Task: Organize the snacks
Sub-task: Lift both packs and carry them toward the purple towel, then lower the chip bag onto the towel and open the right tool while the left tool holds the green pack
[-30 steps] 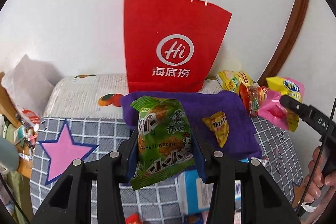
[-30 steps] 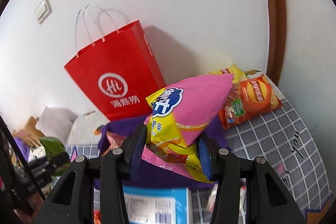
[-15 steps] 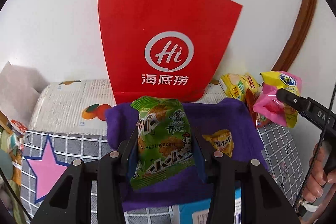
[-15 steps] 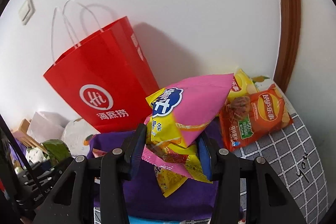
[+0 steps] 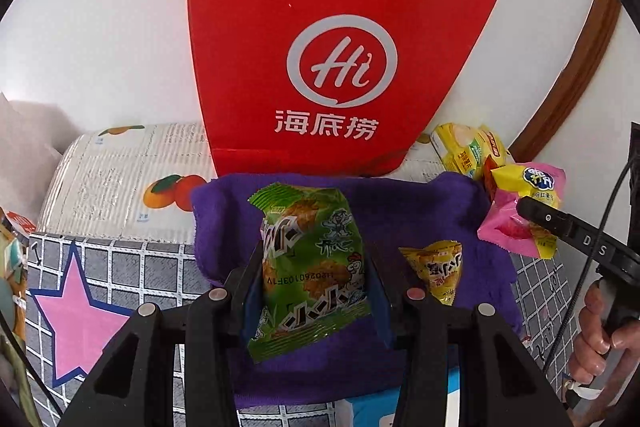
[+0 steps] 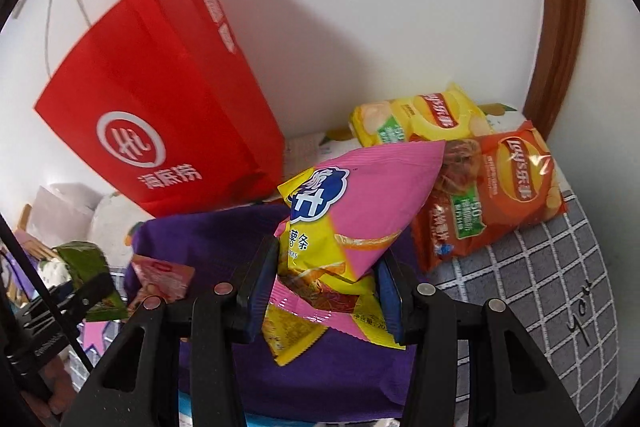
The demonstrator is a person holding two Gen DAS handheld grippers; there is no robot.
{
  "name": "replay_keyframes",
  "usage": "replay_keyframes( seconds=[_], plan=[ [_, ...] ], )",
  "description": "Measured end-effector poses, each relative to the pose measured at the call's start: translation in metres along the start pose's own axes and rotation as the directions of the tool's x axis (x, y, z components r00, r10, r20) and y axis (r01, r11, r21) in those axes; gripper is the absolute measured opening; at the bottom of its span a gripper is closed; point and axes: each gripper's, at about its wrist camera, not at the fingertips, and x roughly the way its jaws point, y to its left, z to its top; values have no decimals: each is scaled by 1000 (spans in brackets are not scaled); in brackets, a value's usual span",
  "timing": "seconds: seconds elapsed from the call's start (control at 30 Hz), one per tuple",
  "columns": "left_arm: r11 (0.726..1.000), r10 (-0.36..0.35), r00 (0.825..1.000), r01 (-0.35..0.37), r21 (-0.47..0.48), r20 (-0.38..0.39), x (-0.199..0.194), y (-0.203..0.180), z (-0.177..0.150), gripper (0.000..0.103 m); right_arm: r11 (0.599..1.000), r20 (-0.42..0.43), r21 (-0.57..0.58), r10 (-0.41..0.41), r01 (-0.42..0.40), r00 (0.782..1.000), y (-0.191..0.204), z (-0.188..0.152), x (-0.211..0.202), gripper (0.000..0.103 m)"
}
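1. The left gripper [image 5: 314,291] is closed on a green snack packet [image 5: 310,267], which is pinched across its lower half and held upright above the purple cloth [image 5: 420,203]. The grip is unchanged over the last second.
2. The right gripper [image 6: 326,295] is clamped on a pink-and-yellow fries packet [image 6: 352,211]; its crumpled lower end is squeezed between the pads and its pink top points up and to the right. This grip is unchanged as well.
3. Both packets have been carried forward and downward towards the back of the table. In the left wrist view the red paper bag [image 5: 340,47] now fills far more of the frame than a second ago, and its handles are cut off at the top edge.
4. In the right wrist view the bag is seen leaning against the wall at the back edge of the table, with the purple cloth spread directly in front of its base.
5. A small yellow packet [image 5: 436,267] is lying on the cloth, just to the right of the green packet. A yellow Lay's bag [image 6: 424,117] and an orange Lay's bag [image 6: 500,187] are lying at the back right corner of the table, overlapping one another.
6. The approach is judged to be a placing step: the two held packets are probably being brought down to the cloth or to the chips beside it, not lifted over the bag's rim. Neither packet has been released yet, so the sorting of these two is not finished.
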Motion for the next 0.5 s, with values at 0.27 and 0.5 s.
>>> replay_keyframes(
  seconds=[0.27, 0.5],
  plan=[
    [1000, -6, 1000, 6, 4, -3, 1, -4, -1, 43, 999, -49, -7, -44, 43, 998, -8, -2, 8, 47],
    [1000, -13, 1000, 13, 10, -4, 0, -8, -1, 43, 999, -44, -23, -46, 45, 998, -4, -3, 4, 47]
  ],
)
